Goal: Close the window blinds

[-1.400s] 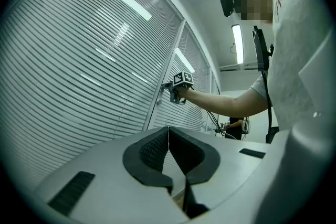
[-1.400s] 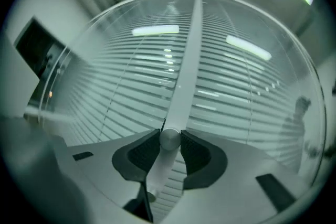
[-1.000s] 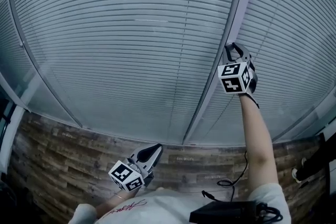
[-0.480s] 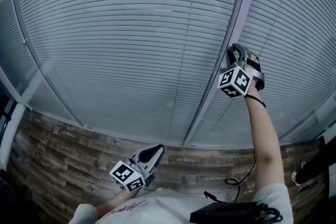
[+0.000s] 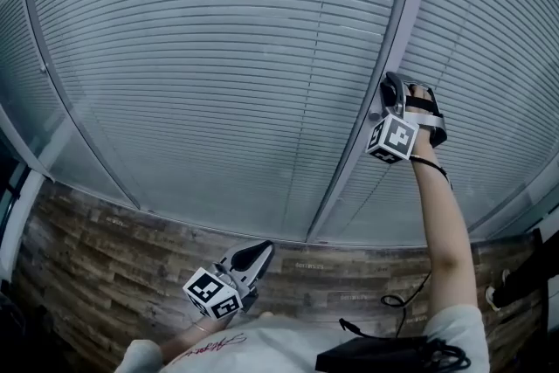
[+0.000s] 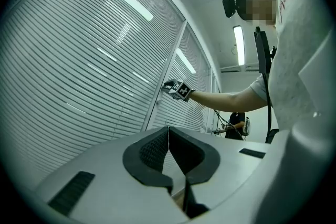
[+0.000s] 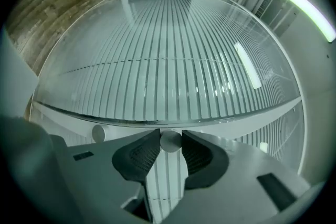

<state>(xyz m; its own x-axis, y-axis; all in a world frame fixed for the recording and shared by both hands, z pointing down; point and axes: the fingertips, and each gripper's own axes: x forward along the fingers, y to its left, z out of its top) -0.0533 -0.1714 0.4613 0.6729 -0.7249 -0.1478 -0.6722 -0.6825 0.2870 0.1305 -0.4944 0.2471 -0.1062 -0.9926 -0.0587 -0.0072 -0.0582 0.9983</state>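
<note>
The slatted window blinds (image 5: 218,74) sit behind glass, split by a grey upright frame post (image 5: 389,48). My right gripper (image 5: 388,86) is at that post, its jaws shut on a small round silver knob (image 7: 170,141). In the right gripper view the blinds (image 7: 173,71) fill the picture, their slats turned nearly flat with thin gaps. The left gripper view shows the right gripper (image 6: 169,84) at the post too. My left gripper (image 5: 259,252) hangs low by the person's body, shut (image 6: 168,131) and holding nothing.
A second round knob (image 7: 98,133) sits on the post beside the gripped one. More blinds (image 5: 498,57) continue right of the post. Wood-pattern floor (image 5: 87,275) lies below. A black box with a cable (image 5: 384,352) hangs at the person's waist. Another person (image 6: 236,123) stands far off.
My right gripper has rolled about its own line while staying on the knob; its marker cube shows a different face. The left gripper has not moved.
</note>
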